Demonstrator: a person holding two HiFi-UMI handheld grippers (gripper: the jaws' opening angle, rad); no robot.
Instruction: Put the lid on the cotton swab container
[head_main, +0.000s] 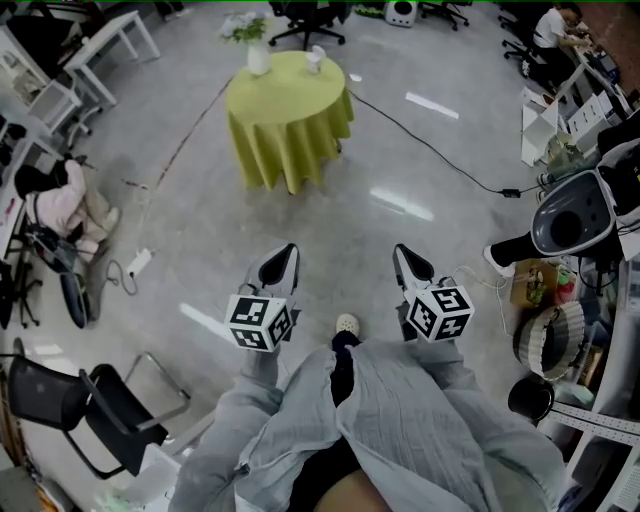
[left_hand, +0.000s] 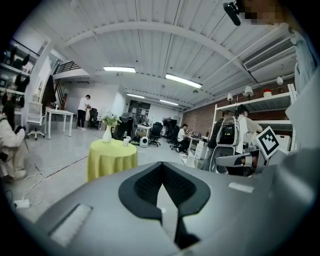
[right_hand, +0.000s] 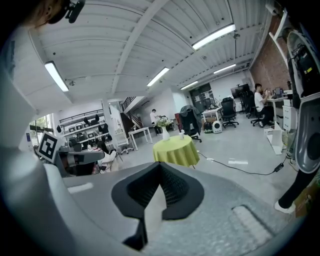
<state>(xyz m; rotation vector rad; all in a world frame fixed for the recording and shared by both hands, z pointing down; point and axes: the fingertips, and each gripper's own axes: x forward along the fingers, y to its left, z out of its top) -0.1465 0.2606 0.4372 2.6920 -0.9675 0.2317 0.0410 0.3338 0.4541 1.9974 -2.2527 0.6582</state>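
- While the person stands well apart from the round table with its yellow-green cloth, the left gripper and right gripper sit side by side on its near side, both pointed toward it.
- Left jaws: tips together, nothing between them.
- Right jaws: also together, empty.
- Small white container stands on the table's far edge, near the white vase; its lid is too small to make out.

My loose, crinkled grey shirt has long sleeves. The left tool and right tool, flanking my cream shoe, are grey with black-and-white marker cubes.
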